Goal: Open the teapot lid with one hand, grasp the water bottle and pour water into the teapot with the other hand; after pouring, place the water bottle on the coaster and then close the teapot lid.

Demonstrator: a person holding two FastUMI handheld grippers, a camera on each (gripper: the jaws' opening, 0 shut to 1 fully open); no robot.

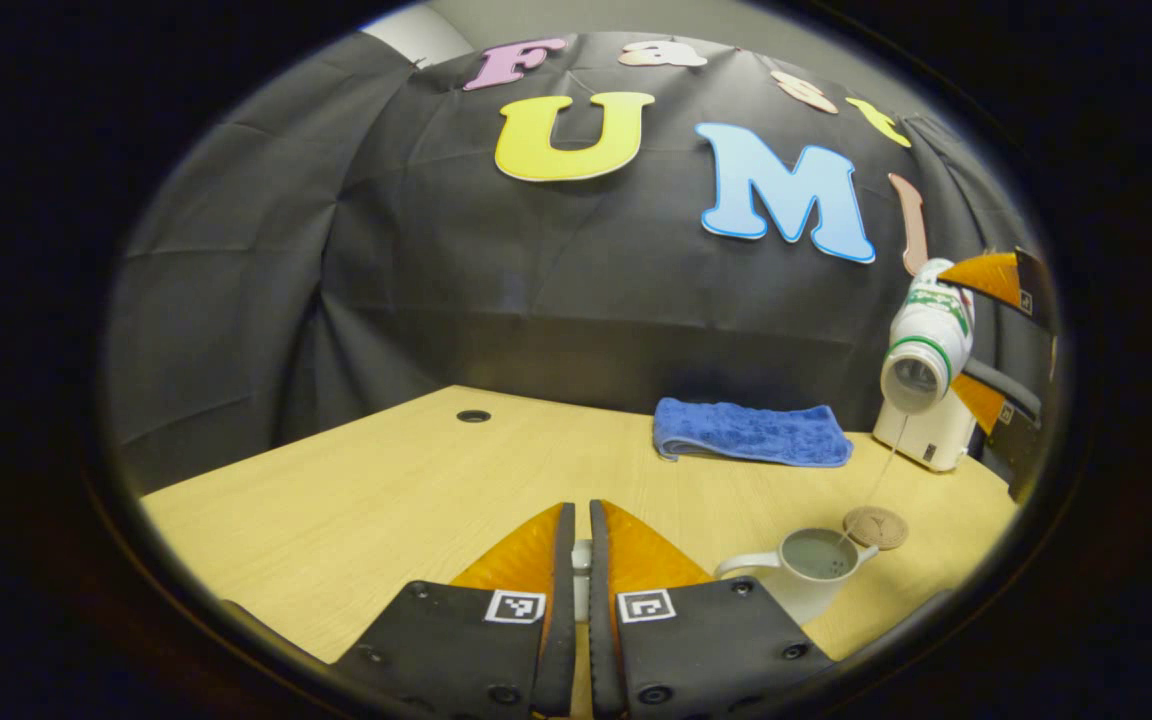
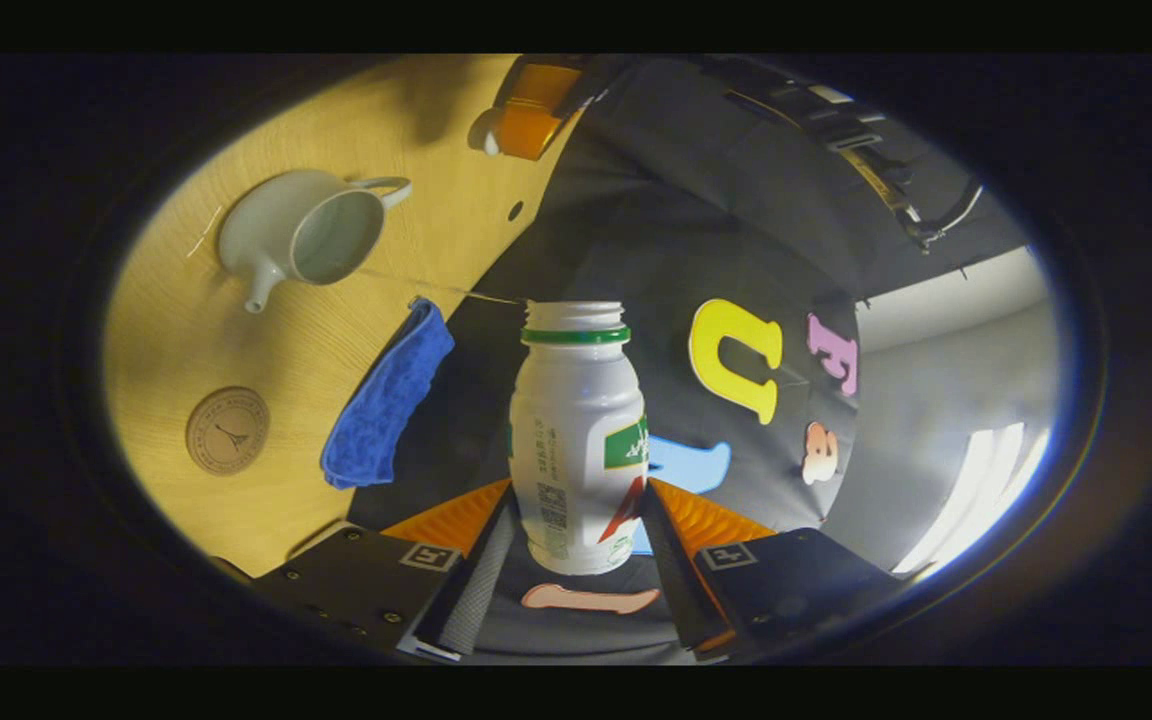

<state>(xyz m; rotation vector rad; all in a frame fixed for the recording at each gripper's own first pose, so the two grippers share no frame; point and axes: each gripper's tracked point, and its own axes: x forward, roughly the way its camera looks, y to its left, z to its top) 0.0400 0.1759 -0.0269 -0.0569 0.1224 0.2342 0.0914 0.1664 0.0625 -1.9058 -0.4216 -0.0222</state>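
In the left gripper view my left gripper [image 1: 581,512] is shut on a small white piece, the teapot lid [image 1: 581,565], held above the table. The white teapot [image 1: 804,578] stands open at the lower right with water in it. Above it the white water bottle [image 1: 928,335] is tilted mouth-down in my right gripper [image 1: 976,340], and a thin stream runs into the pot. In the right gripper view my right gripper [image 2: 576,500] is shut on the water bottle [image 2: 576,430]. The teapot [image 2: 301,230], the coaster [image 2: 227,430] and my left gripper [image 2: 526,115] lie beyond.
A round cork coaster [image 1: 875,527] lies just behind the teapot. A folded blue towel [image 1: 751,432] and a white box [image 1: 926,438] sit at the back of the wooden table [image 1: 336,520]. A cable hole [image 1: 473,415] is at the far left.
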